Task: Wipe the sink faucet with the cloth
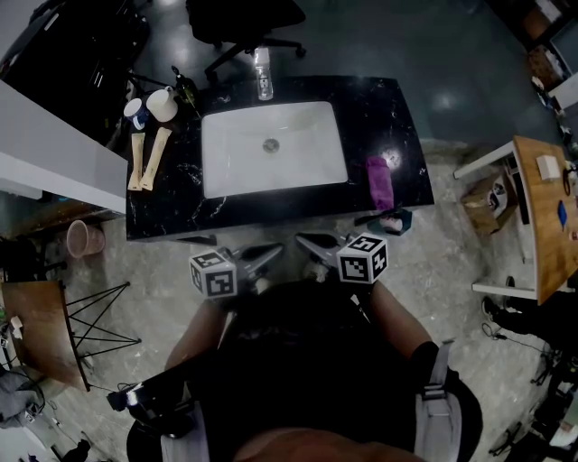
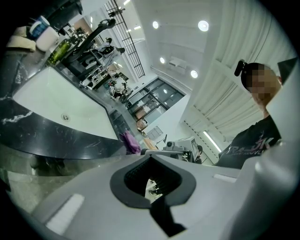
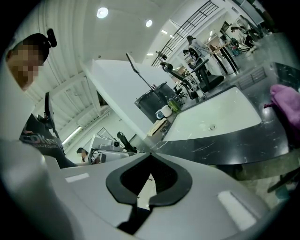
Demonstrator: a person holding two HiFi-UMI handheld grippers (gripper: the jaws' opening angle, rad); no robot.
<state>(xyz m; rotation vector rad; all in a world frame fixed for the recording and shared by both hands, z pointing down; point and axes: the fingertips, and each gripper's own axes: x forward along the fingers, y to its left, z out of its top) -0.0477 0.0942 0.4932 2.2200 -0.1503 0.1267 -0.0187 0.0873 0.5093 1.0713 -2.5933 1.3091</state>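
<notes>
The faucet (image 1: 263, 72) stands at the far rim of the white sink (image 1: 226, 180), which is set in a black marble counter (image 1: 397, 117). A purple cloth (image 1: 379, 183) lies crumpled on the counter to the sink's right; it also shows in the left gripper view (image 2: 130, 140) and the right gripper view (image 3: 286, 105). Both grippers hang in front of the counter's near edge, close to my body, with their tips turned toward each other. My left gripper (image 1: 274, 252) (image 2: 149, 153) is shut and holds nothing. My right gripper (image 1: 304, 240) (image 3: 150, 152) is shut and holds nothing as well.
Two cups (image 1: 152, 106), a green bottle (image 1: 185, 90) and wooden-handled items (image 1: 144, 160) sit on the counter's left end. A small box (image 1: 397, 221) rests at its front right corner. An office chair (image 1: 244, 23) stands behind the counter, a wooden table (image 1: 542, 217) to the right, a pink bucket (image 1: 86, 237) to the left.
</notes>
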